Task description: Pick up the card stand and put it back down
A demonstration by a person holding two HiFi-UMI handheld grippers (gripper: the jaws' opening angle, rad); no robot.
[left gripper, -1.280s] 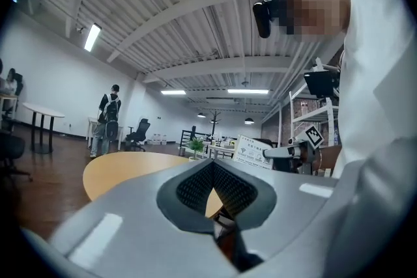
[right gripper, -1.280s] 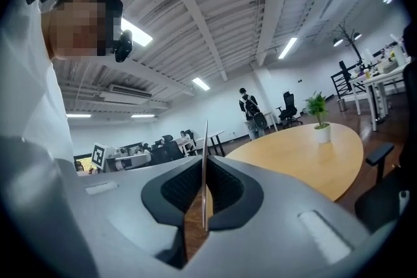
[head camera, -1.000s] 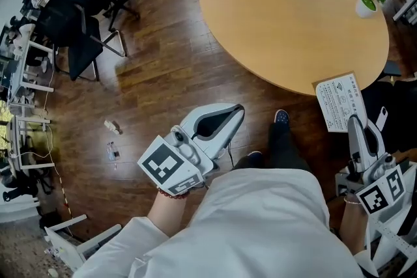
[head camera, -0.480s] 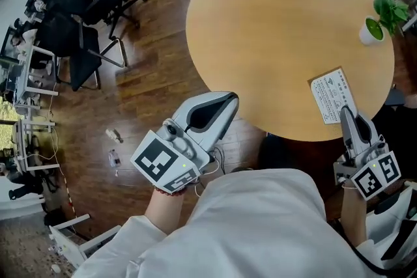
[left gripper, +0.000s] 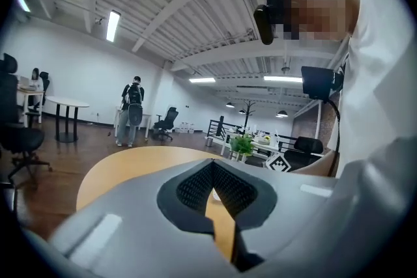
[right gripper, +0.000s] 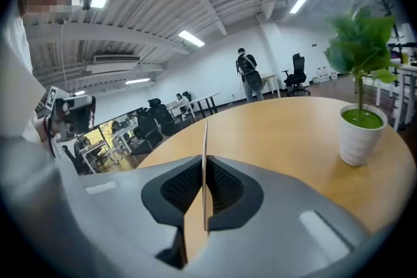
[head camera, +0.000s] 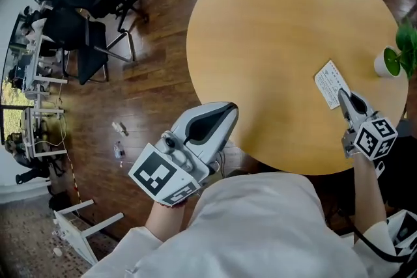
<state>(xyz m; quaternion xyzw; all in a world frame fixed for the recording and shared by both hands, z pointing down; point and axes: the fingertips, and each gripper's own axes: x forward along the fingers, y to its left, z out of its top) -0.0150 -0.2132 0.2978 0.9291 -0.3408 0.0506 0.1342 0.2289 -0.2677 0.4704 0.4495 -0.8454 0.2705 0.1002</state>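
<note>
The card stand (head camera: pixel 329 81) is a white printed card. My right gripper (head camera: pixel 341 96) is shut on its near edge and holds it over the right part of the round wooden table (head camera: pixel 280 23). In the right gripper view the card stand (right gripper: pixel 205 140) shows edge-on, upright between the dark pads (right gripper: pixel 225 187) of my right gripper (right gripper: pixel 204 163). My left gripper (head camera: pixel 232 107) hovers at the table's near left edge with its tips together and nothing held. Only the table shows past my left gripper (left gripper: pixel 212 166) in the left gripper view.
A small green plant in a white pot (head camera: pixel 391 62) stands on the table just right of the card; the pot (right gripper: pixel 358 133) is close in the right gripper view. Black office chairs (head camera: pixel 91 16) and desks stand on the wooden floor at far left. People stand in the distance.
My right gripper has carried the card from beyond the table's near edge to above its surface, closer to the plant. The left gripper has shifted slightly toward the table edge.
</note>
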